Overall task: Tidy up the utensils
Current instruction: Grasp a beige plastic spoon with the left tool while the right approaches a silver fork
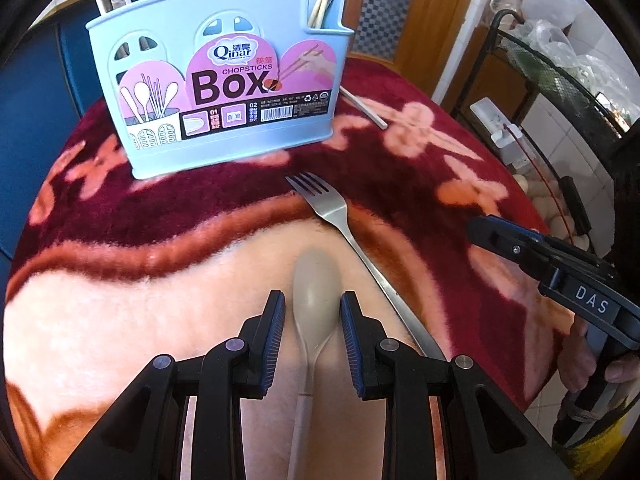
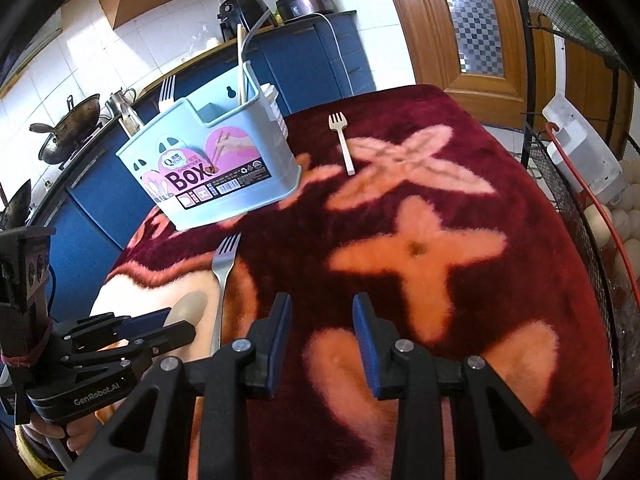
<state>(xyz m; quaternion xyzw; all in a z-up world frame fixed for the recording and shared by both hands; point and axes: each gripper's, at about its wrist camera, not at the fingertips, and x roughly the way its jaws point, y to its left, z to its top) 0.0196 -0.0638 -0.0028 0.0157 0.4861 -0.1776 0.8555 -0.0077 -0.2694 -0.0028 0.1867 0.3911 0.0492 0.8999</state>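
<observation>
The blue chopsticks box [image 1: 216, 80] stood at the upper left of my left view, already holding forks and chopsticks. On the red blanket [image 1: 460, 208], three pieces were still loose: the metal fork [image 1: 340, 216] at centre, the beige spoon [image 1: 316, 292] below it, and a small pale fork [image 2: 340, 140] high in my right view. My left gripper [image 1: 312, 312] straddled the spoon's bowl, fingers apart, not clamped. My right gripper [image 2: 322, 320] hung empty, fingers apart.

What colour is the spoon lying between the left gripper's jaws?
Greyish beige, with a paler cream handle. The spoon shows best in the left wrist view.
</observation>
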